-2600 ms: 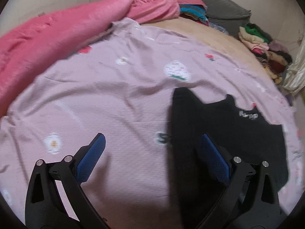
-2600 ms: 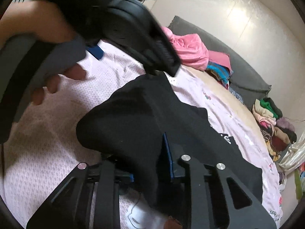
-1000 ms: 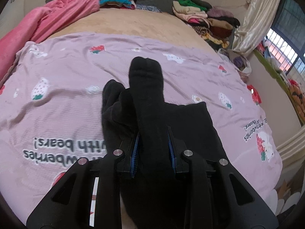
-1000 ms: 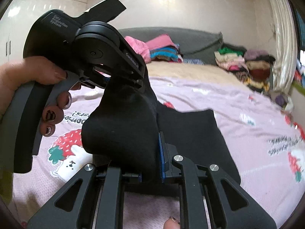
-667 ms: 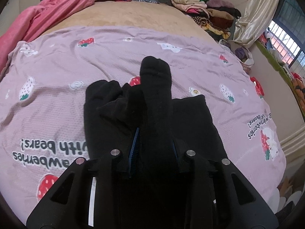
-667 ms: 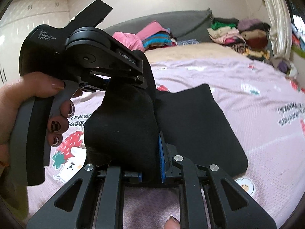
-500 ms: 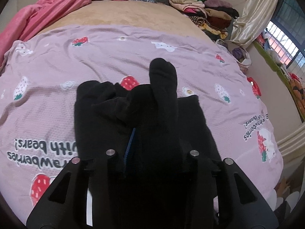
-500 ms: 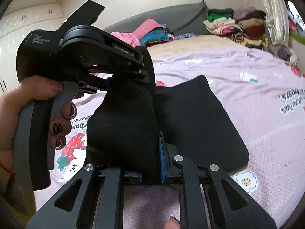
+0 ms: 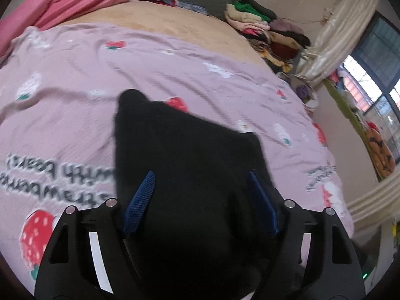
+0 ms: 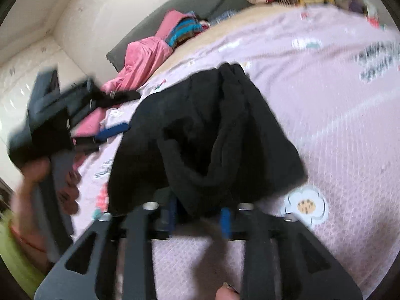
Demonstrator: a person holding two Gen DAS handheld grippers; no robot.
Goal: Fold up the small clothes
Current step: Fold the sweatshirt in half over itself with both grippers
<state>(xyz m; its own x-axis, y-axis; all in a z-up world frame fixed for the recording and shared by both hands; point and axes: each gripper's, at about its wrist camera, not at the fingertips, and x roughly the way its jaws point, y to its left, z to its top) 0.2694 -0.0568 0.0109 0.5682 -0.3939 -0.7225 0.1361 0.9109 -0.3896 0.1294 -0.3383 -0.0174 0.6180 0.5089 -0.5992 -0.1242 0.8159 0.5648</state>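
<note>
Lying on the pink strawberry-print sheet, the black garment sits folded near the bed's near edge, its far corner pointing toward the tan mattress. Over it the left gripper is opening, blue pads well apart with cloth between them but not pinched. In the right wrist view the right gripper is opening too, a bunched fold of the garment between its pads; whether they still press it I cannot tell. Bare sheet spreads left, right and beyond. Stacked clothes line the far right edge.
</note>
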